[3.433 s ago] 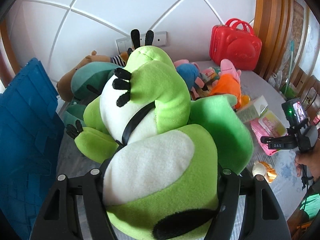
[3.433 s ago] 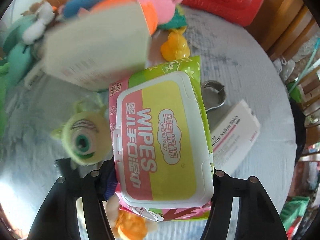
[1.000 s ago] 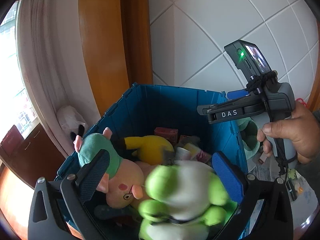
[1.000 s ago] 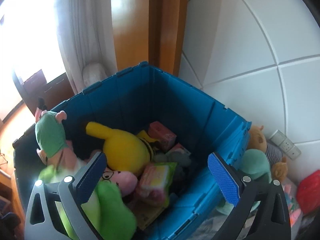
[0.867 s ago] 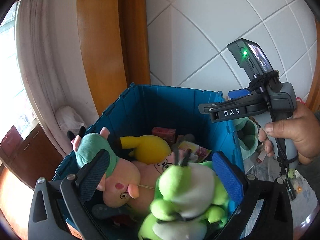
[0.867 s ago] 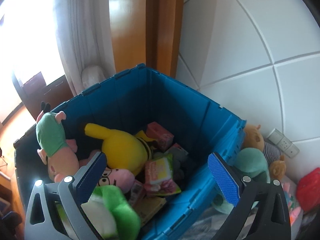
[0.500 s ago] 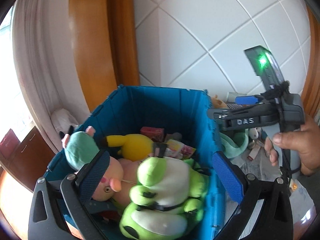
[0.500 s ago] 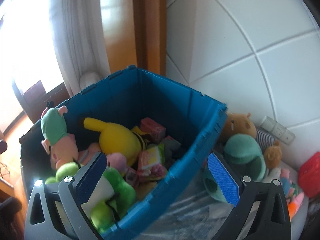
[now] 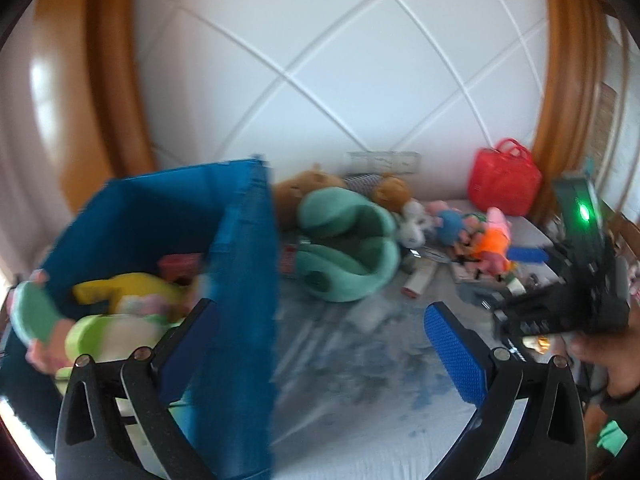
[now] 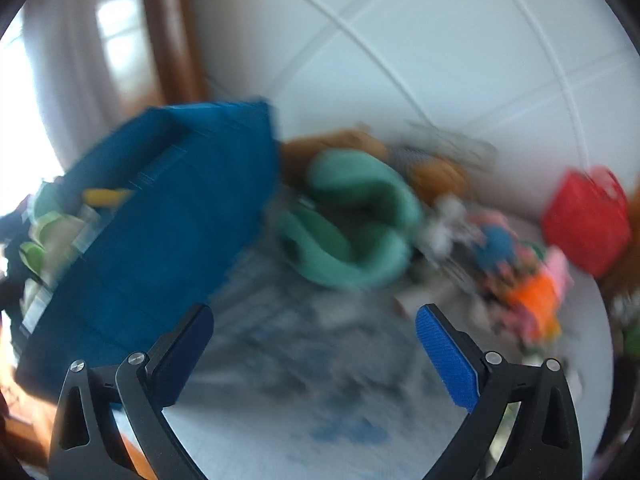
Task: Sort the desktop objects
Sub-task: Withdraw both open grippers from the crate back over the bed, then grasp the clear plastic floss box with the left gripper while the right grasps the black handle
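A blue crate [image 9: 244,264] stands at the table's left and holds the green frog plush [image 9: 108,334], a yellow plush [image 9: 132,288] and other toys; it also shows in the right wrist view [image 10: 168,232]. My left gripper [image 9: 320,332] is open and empty above the table beside the crate. My right gripper [image 10: 312,336] is open and empty over the table; its body shows in the left wrist view [image 9: 576,292]. A teal plush [image 9: 348,248] lies right of the crate, with a brown bear [image 9: 304,192] behind it. Both views are blurred.
A red toy case [image 9: 504,184] stands at the back right by the wall. Small plush toys, one orange and pink [image 9: 494,236], and small boxes [image 9: 418,280] lie in a heap on the patterned tablecloth [image 9: 360,400]. A white panelled wall is behind.
Both grippers let go of the frog plush and the wipes pack into the crate, then swung right, away from the crate toward the table.
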